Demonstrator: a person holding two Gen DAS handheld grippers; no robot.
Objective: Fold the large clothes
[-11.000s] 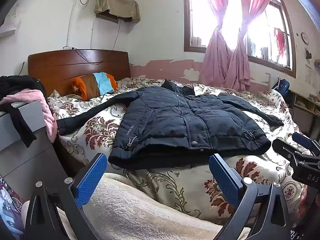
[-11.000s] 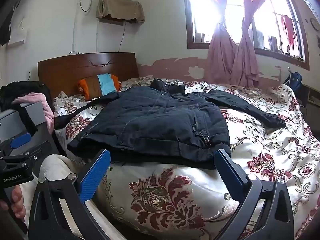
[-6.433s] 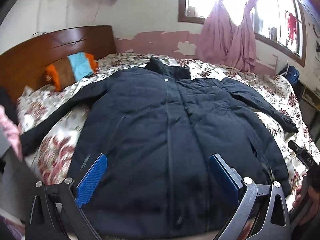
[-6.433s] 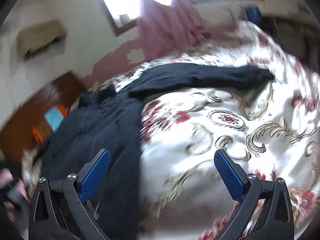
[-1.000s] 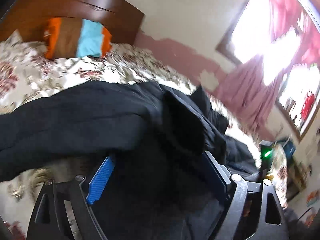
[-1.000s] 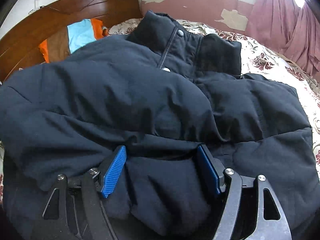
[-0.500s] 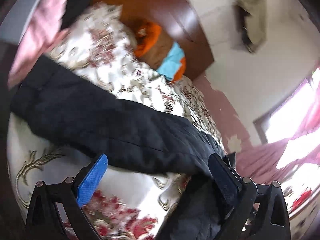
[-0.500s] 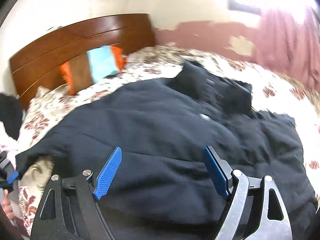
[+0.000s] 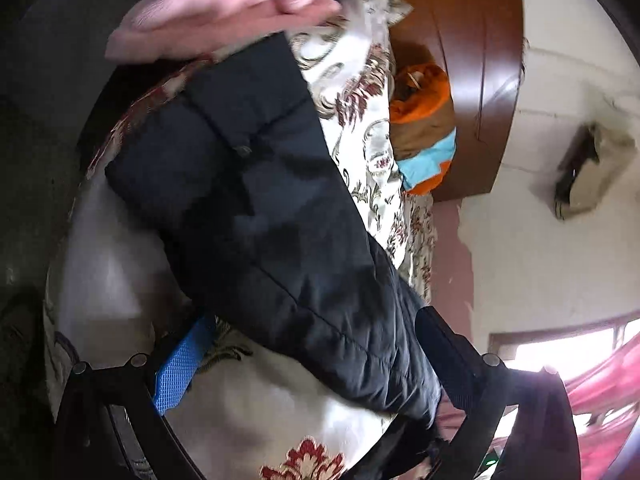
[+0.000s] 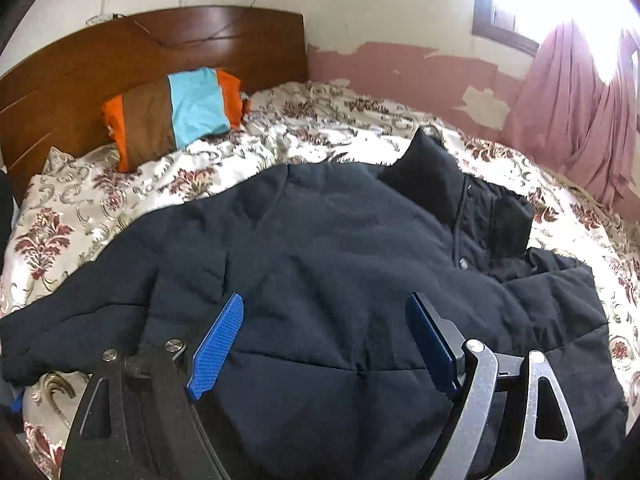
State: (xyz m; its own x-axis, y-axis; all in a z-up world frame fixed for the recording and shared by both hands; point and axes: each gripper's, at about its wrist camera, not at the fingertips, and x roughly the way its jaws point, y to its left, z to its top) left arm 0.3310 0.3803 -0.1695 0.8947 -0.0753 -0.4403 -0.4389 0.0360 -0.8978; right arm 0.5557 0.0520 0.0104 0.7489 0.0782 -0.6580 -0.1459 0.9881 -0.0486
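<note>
Dark navy quilted padded jacket (image 10: 340, 264) spread flat on floral-printed bed (image 10: 80, 208), sleeve (image 9: 256, 184) stretched outward for folding in. Left gripper (image 9: 316, 364) straddling sleeve, jaws just widened and spread, not pinching; right gripper (image 10: 328, 344) above jacket body, jaws spread, empty.

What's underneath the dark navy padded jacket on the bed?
The dark navy padded jacket lies on a cream bedspread with red floral print, visible all around it. The fabric directly beneath the jacket is covered, so anything lying there can't be seen.
</note>
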